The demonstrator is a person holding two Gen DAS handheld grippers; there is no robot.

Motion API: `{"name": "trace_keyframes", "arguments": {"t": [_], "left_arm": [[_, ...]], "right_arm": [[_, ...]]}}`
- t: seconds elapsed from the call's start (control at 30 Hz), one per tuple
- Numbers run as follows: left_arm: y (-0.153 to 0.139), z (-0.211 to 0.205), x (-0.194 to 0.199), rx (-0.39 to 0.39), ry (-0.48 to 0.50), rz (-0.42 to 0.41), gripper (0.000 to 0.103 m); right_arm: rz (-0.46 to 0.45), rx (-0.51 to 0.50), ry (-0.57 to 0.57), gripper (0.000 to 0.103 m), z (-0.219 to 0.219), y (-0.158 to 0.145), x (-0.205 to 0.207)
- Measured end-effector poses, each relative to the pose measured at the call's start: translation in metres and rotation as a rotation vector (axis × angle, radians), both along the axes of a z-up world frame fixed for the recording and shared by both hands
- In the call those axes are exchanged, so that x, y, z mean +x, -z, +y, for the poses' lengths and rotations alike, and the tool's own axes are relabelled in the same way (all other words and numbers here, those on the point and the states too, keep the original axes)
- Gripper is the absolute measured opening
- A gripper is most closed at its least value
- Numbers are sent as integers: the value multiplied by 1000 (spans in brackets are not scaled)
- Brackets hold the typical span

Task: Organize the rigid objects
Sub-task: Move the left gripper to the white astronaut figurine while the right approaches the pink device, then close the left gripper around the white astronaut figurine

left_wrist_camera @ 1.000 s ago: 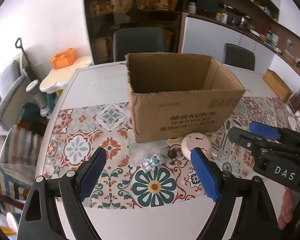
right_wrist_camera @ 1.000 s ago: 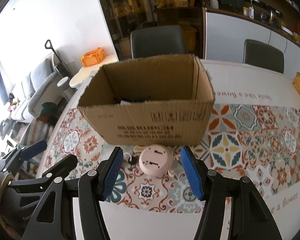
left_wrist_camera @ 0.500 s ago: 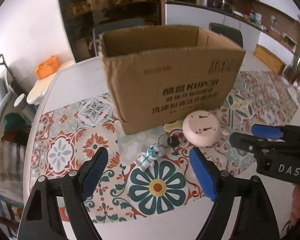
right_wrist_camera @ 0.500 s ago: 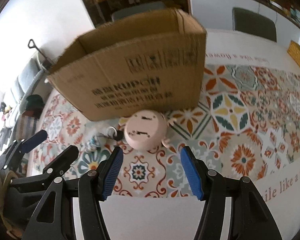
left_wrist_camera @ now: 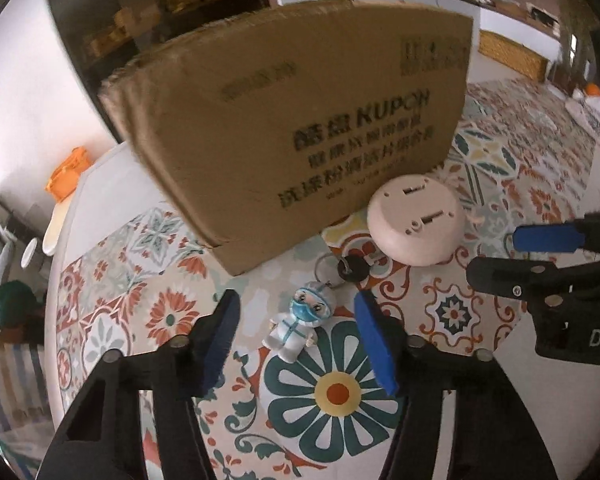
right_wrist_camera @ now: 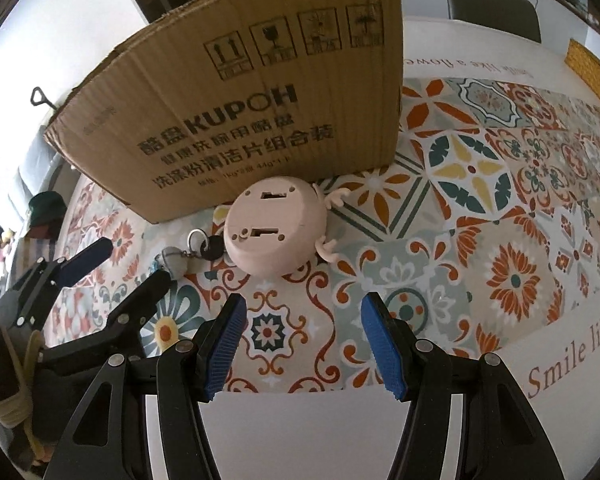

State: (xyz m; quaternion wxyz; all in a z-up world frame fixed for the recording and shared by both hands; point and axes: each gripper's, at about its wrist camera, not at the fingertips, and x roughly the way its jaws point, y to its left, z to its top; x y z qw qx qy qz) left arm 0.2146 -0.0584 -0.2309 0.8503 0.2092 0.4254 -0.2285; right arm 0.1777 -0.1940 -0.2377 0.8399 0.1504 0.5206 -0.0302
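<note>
A small masked-figure keychain (left_wrist_camera: 301, 322) with a ring and a black key (left_wrist_camera: 351, 269) lies on the patterned tablecloth, just ahead of my open left gripper (left_wrist_camera: 296, 334); the figure sits between its fingertips. A round pink object (right_wrist_camera: 274, 224) lies upside down against the cardboard box (right_wrist_camera: 240, 108); it also shows in the left wrist view (left_wrist_camera: 415, 218). My open, empty right gripper (right_wrist_camera: 301, 334) hovers a short way in front of the pink object. The keychain (right_wrist_camera: 176, 260) shows left of it, beside the left gripper's fingers (right_wrist_camera: 88, 256).
The box (left_wrist_camera: 300, 128) stands close behind both objects, its printed wall facing me. The patterned cloth (right_wrist_camera: 499, 240) stretches right. A dark chair (right_wrist_camera: 491, 4) stands beyond the table, a woven tray (right_wrist_camera: 591, 68) at far right, an orange item (left_wrist_camera: 66, 174) off the table's left.
Both grippers have dropped lower and moved in toward the table. The left one has closed in around the keychain figure; the right one has neared the pink object. Both stay open.
</note>
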Motion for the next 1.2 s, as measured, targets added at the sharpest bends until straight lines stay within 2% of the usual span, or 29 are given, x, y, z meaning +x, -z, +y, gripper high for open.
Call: {"name": "trace_keyframes", "arguments": {"t": [0.13,0.27,0.53,0.63,0.77,0.9,1.13,1.2], "left_arm": [[10,-6,2,28,31,-1,49],[17,-7,6,22,34,21,42],[26,-11,9,11,30,38,37],[26,-11,11,-9,19,46,36],[27,-11,13,-44,-9,71,29],[27,-12,13,-61,-35,79,28],[15,4,8,-171,-138,132,28],[9,7,6,-183,-179,125,28]], "right_arm": [[8,-1,-2,60,1,4,2],[21,5,0,60,2,10,7],[30,5,-1,60,4,17,15],[31,2,-7,60,5,19,17],[32,3,-13,60,8,21,20],[33,4,-13,60,9,20,22],[-1,9,-15,60,5,12,17],[-9,15,-22,60,4,10,16]]}}
